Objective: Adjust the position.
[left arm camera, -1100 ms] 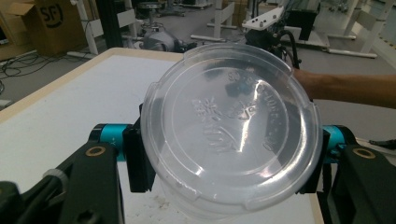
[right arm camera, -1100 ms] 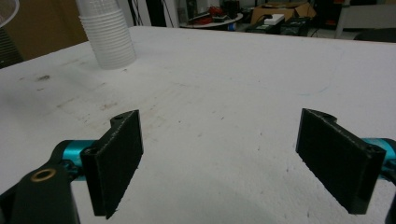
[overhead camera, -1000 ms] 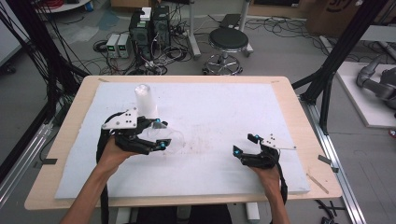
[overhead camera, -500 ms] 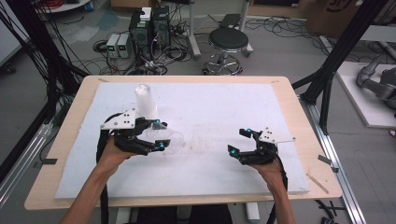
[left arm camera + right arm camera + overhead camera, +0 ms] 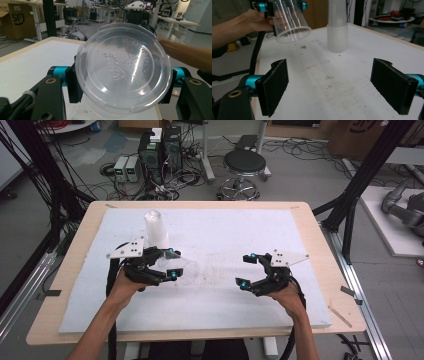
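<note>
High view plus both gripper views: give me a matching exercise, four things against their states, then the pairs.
Things:
1. clear cup
2. stack of cups
3. right gripper
4. stool

States:
A. jaws wide apart, nothing between them
B. upright on the white mat
C. on the floor beyond the table
D. held on its side in the left gripper

Pairs: 1-D, 2-B, 3-A, 4-C
</note>
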